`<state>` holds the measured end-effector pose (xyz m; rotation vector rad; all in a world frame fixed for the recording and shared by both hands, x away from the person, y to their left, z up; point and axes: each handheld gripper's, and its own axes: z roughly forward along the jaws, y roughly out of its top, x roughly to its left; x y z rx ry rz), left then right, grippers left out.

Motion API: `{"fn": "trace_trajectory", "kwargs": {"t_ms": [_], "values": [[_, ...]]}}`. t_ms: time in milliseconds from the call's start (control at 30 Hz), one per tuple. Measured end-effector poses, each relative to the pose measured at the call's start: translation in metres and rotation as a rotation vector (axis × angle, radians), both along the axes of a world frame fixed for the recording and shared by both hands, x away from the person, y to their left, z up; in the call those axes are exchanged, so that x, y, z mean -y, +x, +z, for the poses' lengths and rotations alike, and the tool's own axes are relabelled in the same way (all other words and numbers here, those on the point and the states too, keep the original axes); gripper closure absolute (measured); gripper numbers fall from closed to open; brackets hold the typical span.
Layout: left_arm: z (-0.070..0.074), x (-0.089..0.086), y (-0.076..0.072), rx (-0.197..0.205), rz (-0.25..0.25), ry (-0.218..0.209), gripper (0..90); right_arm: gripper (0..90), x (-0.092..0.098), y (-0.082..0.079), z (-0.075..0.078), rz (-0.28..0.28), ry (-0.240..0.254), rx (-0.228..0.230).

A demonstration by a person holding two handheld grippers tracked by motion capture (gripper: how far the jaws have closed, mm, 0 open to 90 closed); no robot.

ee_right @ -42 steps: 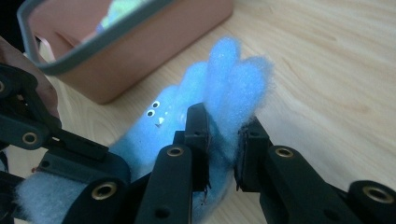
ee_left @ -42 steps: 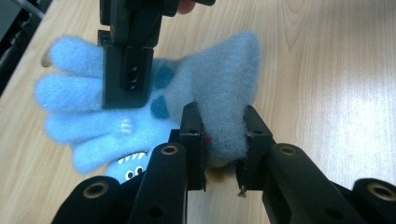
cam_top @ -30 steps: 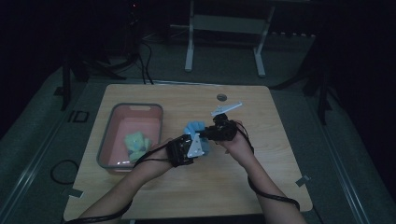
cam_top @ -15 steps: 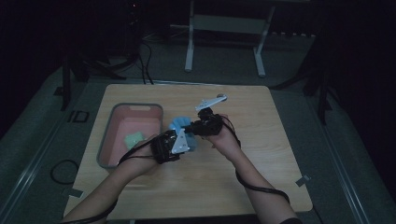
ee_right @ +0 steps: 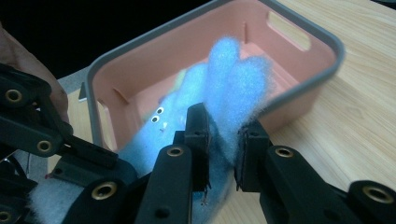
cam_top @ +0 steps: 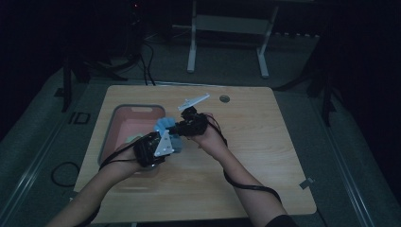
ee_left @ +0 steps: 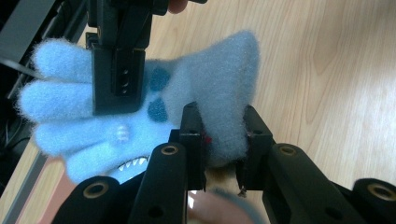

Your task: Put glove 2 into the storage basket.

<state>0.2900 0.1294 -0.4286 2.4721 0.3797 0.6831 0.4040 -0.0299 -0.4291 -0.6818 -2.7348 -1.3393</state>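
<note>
— What was the thing like to handle?

— A fluffy pale-blue plush toy (ee_left: 140, 107) with small eyes and stitched teeth: light, soft, limp, by my reckoning not fragile, and its pile looked unlikely to slip. It hung in the air between both grippers, by the rim of the pink plastic bin (ee_right: 299, 32) on the wooden surface (cam_top: 265, 142).

— And the hold?

— The left gripper (ee_left: 219, 135) had its jaws nearly closed, pinching one fuzzy flap. The right gripper (ee_right: 222, 140) squeezed another limb likewise. Gripping such thick, bunched parts seemed the safest choice.
</note>
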Motion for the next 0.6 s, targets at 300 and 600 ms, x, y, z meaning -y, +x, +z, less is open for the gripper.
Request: {"fn": "trace_trajectory", "kwargs": {"t_ms": [300, 600], "values": [[-0.002, -0.037, -0.005, -0.019, 0.036, 0.008, 76.3, 78.2, -0.040, -0.002, -0.007, 0.027, 0.010, -0.019], [-0.014, -0.071, -0.008, -0.061, 0.057, 0.018, 76.2, 78.2, -0.077, -0.001, -0.020, 0.061, 0.015, -0.058]]}}
